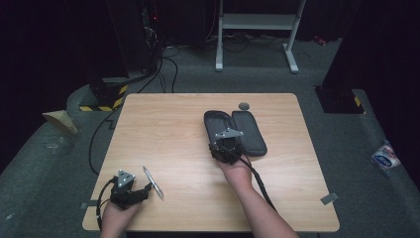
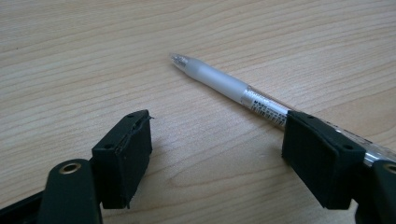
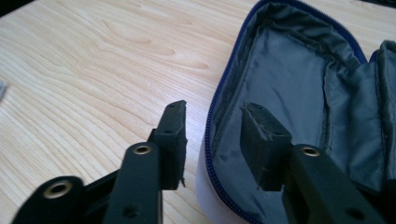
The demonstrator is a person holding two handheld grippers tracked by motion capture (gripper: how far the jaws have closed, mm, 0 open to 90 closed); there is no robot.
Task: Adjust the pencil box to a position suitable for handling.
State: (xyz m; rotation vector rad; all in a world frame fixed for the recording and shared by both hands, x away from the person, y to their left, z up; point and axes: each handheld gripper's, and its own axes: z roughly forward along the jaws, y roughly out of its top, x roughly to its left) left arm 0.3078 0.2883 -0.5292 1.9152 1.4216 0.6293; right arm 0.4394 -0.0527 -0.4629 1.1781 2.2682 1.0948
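At the pencil case [image 1: 247, 131] rim, the right tool [image 3: 212, 140] straddles its wall, half-closed; left tool [image 2: 217, 154] gapes beside the pen [image 2: 224, 84].

We see the table [image 1: 173, 129] evenly lit from above while the room behind sinks into darkness; soft shadows, no glare, and both gripper views blur slightly at their near edges.

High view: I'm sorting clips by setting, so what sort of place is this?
Probably a lab or recording studio, not a home: a bare wooden table on grey carpet, dark surroundings, cables trailing across the floor, a white metal stand behind, and yellow-black hazard tape.
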